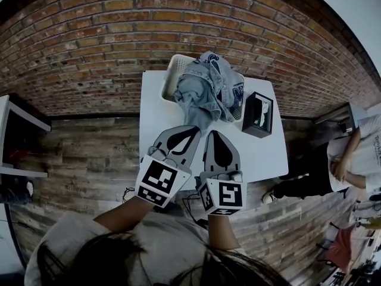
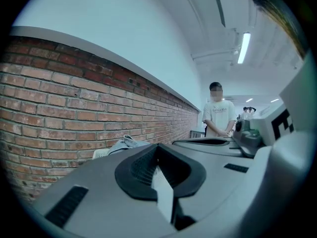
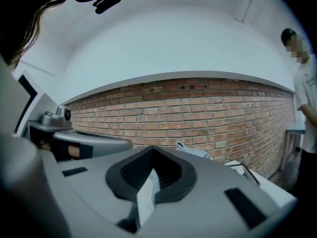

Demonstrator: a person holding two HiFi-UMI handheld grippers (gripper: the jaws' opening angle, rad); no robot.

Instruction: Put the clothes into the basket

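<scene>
1. Clothes sit heaped in the basket at the counter's far side, with one fold draped over the near rim.
2. Left gripper: fingers pressed together, nothing in them. Right gripper: the same, empty.
3. The danger is that the overhang's weight could pull the heap out, or it could snag a passing finger.
4. The count is one basket, one black box and two grippers; there seem to be two garments, but that's hard to tell.

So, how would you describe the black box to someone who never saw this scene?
Find the white table by the brick wall. At its far end a white basket is heaped with blue-grey clothes; the box stands just right of it. It alone is black and hard-edged.
</scene>
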